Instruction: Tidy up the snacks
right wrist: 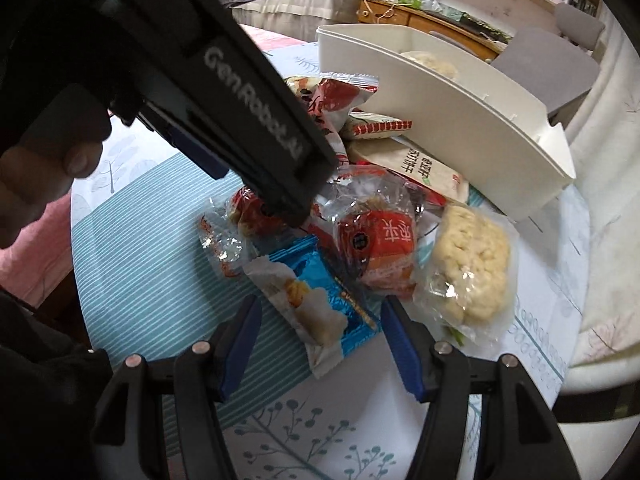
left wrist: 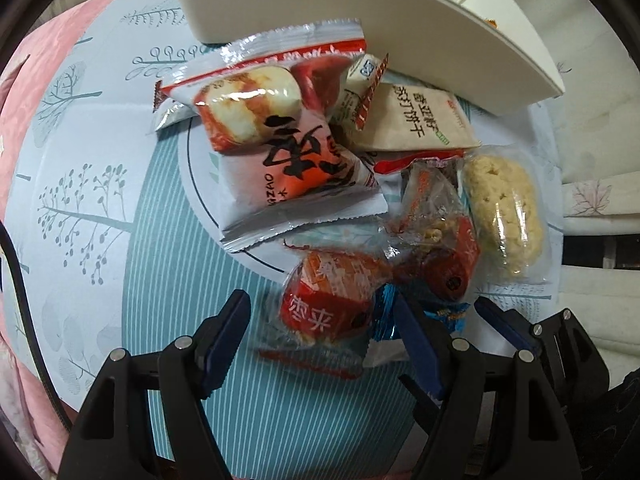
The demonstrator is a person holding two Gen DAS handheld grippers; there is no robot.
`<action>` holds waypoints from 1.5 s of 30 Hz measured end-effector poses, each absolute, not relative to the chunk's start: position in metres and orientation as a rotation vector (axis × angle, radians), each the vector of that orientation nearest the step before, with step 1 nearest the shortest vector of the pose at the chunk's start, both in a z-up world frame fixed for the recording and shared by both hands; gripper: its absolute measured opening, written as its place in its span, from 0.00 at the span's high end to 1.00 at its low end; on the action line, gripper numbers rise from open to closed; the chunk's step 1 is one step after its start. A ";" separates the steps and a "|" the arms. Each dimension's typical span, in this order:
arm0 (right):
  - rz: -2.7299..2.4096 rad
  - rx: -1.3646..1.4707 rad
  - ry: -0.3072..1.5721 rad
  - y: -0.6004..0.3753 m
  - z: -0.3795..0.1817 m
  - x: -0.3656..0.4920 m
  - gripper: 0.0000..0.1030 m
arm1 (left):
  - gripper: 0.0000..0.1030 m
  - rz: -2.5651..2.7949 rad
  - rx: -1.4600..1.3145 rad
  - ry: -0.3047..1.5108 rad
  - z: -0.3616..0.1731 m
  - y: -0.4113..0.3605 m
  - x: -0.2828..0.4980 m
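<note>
A pile of snack packets lies on the round table. My left gripper (left wrist: pixel 320 336) is open, its jaws on either side of a red date packet (left wrist: pixel 326 306). My right gripper (right wrist: pixel 320 332) is open around a blue-and-white packet (right wrist: pixel 320 312). The left gripper's body (right wrist: pixel 256 120) hangs over the pile in the right wrist view. Behind lie a large red-and-white packet (left wrist: pixel 280 128), a cream cracker packet (left wrist: pixel 420 120), a second red date packet (right wrist: pixel 380 252) and a clear-wrapped puffed rice cake (right wrist: pixel 468 264). A white bin (right wrist: pixel 440 112) stands behind the pile.
The table has a teal striped and tree-print cloth (left wrist: pixel 100 184). Pink bedding (left wrist: pixel 48 60) lies at the left. A pale sofa (right wrist: pixel 608 200) is at the right. A wooden desk (right wrist: pixel 424 16) with clutter stands far behind the bin.
</note>
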State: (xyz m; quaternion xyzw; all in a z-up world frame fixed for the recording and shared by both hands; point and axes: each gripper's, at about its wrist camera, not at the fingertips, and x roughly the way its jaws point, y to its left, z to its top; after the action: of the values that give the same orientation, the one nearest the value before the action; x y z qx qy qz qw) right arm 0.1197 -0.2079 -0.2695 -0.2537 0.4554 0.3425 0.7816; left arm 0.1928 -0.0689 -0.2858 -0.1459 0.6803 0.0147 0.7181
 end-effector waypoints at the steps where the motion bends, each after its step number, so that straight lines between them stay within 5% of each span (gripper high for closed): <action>1: 0.749 -0.545 0.987 -0.208 -0.270 0.121 0.40 | 0.35 0.040 -0.320 1.516 -0.288 -0.071 0.194; 12: 0.815 -0.547 1.082 -0.199 -0.284 0.142 0.41 | 0.47 0.065 -0.327 1.547 -0.299 -0.078 0.203; 17: 0.805 -0.565 1.116 -0.194 -0.287 0.144 0.53 | 0.51 0.059 -0.336 1.553 -0.301 -0.077 0.204; 29: 0.798 -0.436 1.302 -0.203 -0.280 0.159 0.69 | 0.52 0.050 -0.291 1.587 -0.279 -0.076 0.194; 45: 0.751 -0.232 1.317 -0.243 -0.245 0.188 0.72 | 0.52 0.031 -0.334 1.521 -0.219 -0.042 0.154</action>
State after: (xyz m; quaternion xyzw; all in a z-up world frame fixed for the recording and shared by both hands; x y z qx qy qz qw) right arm 0.1875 -0.2432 -0.2455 -0.1050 0.5959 0.3399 0.7200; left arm 0.1538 -0.0421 -0.2189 -0.1508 0.6860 0.0142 0.7117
